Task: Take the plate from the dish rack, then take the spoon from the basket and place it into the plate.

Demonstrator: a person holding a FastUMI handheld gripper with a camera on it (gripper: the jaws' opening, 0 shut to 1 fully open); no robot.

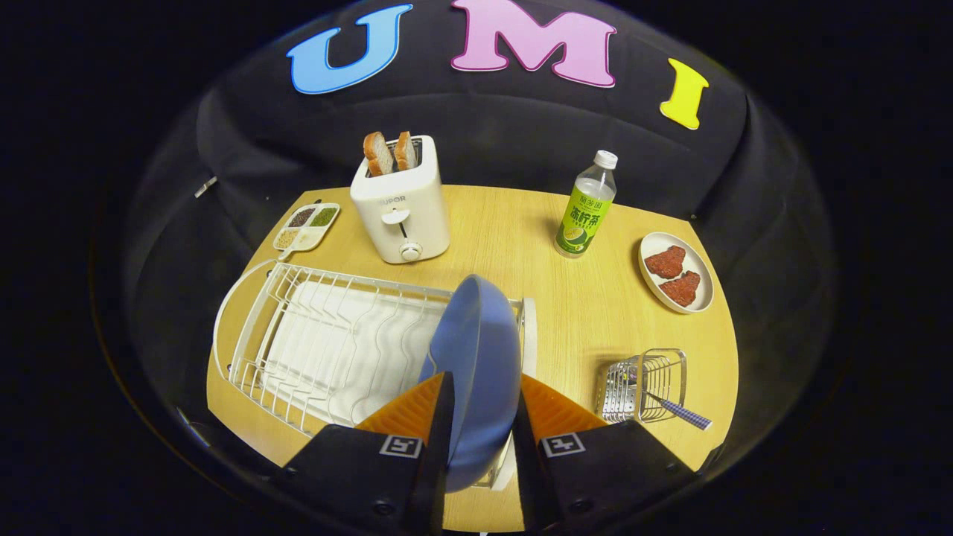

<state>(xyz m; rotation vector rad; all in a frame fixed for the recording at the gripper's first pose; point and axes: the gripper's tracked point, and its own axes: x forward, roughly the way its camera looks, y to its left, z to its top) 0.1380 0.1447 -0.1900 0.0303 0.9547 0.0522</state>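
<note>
The gripper (480, 406) points down over the desk (551, 298), its orange ribbed fingers clamping the smooth blue plate (476, 350) on edge above the white wire dish rack (327, 342); the spoon (674, 408) leans in the metal basket (644, 383).

One blue plate (476, 357), one spoon (674, 408), one bottle (586, 205), two toast slices (391, 152), two meat pieces (674, 275).

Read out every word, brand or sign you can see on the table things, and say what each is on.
"UPOR": front of the toaster; an unclear letter stands before it.
Bottle: the print on its wrap is too small to read surely.
Fingers: square coded tags, no words.
Plate, clamped in the gripper: no writing.
</note>
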